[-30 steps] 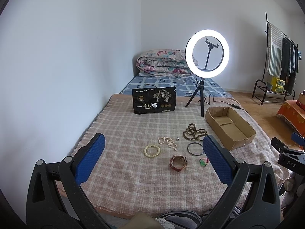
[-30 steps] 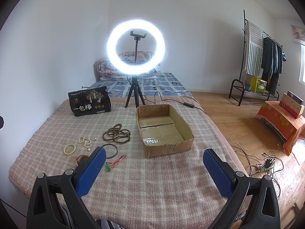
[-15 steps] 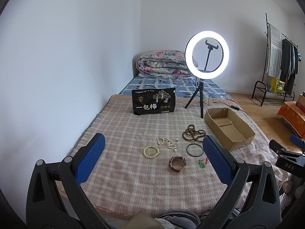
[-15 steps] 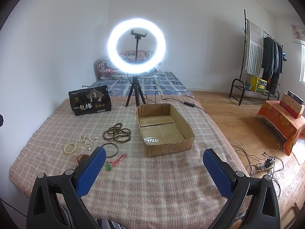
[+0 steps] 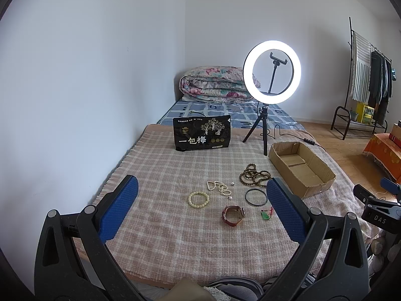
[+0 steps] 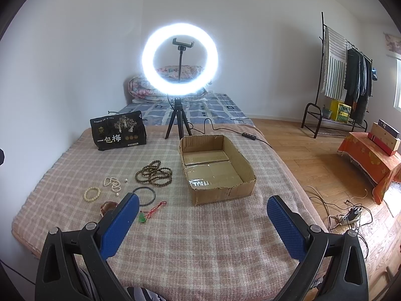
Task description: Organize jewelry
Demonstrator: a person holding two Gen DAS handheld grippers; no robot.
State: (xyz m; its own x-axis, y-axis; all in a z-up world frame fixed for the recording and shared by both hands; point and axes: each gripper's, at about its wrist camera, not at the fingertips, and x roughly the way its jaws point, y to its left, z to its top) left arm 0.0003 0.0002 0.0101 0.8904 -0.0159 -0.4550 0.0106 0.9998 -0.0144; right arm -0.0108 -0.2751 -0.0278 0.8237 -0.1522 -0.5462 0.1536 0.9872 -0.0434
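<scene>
Holding both grippers above the near edge of the plaid blanket (image 5: 160,165), you have your left gripper (image 5: 200,208) spread wide with nothing between its blue pads, and your right gripper (image 6: 200,223) spread just as wide and equally empty.

Farthest left among the jewelry lies the cream bead bracelet (image 5: 198,200), with the pearl strand (image 5: 218,187) just beyond it and to its right. Next comes the red-strapped watch (image 5: 233,215), nearest to you. The dark wooden bead string (image 6: 154,172) lies coiled farther back, the thin black bangle (image 5: 256,197) lies in front of it, and the green pendant on its red cord (image 6: 150,212) rests beside the bangle, close to your right gripper's left pad. All pieces lie on the blanket, untouched.

To their right sits the open cardboard box (image 6: 246,165), empty. Behind everything stand a black snack bag (image 5: 202,133) and a lit ring light (image 6: 179,59) on its tripod.
</scene>
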